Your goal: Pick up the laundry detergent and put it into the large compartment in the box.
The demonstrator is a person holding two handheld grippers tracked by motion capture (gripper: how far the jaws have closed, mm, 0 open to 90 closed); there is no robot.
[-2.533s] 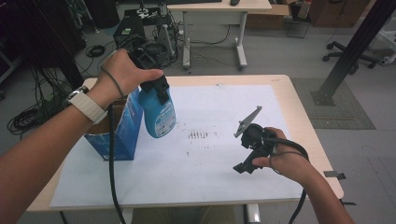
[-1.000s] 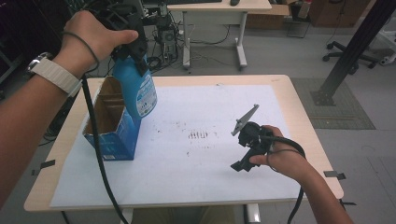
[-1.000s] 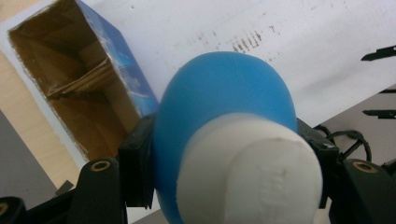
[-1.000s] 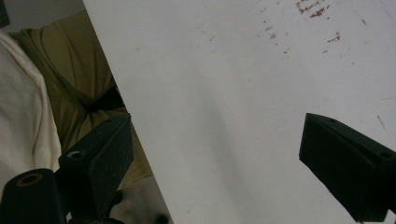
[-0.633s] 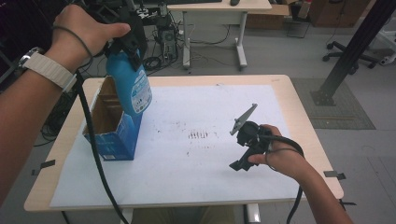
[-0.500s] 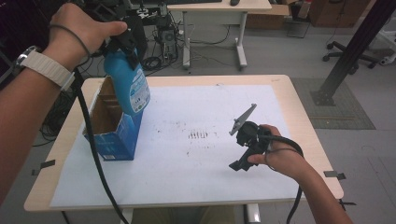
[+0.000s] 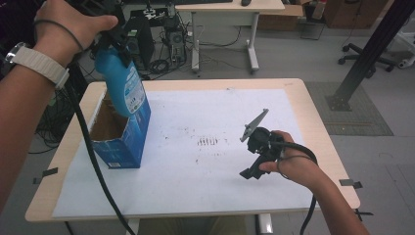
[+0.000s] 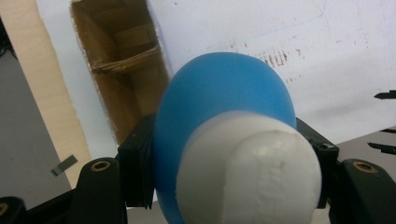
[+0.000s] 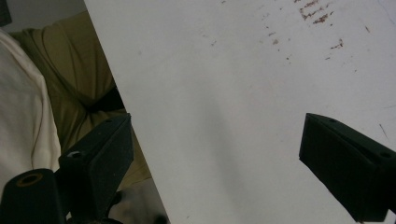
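Note:
My left gripper [image 7: 116, 35] is shut on a blue bottle [image 7: 123, 84] with a white cap [image 8: 247, 173], gripping it near the neck. The bottle hangs upright above the right side of an open blue cardboard box [image 7: 120, 144], whose brown inside [image 8: 122, 70] shows beyond the bottle [image 8: 224, 105] in the left gripper view. At the right of the white sheet [image 7: 195, 171], my right gripper [image 7: 251, 165] is held low in a hand. It stands open [image 9: 217, 154] with nothing between its jaws and points toward the table's near edge.
The box stands at the left of the wooden table [image 7: 313, 122], near its left edge. Dark smudges [image 7: 208, 142] mark the middle of the sheet. A cable [image 7: 93, 161] trails from the left gripper across the front left. Desks and chairs stand on the floor beyond.
My left hand has lifted the bottle and carried it up and to the left, from beside the box's front to above its opening. The right hand has stayed put.

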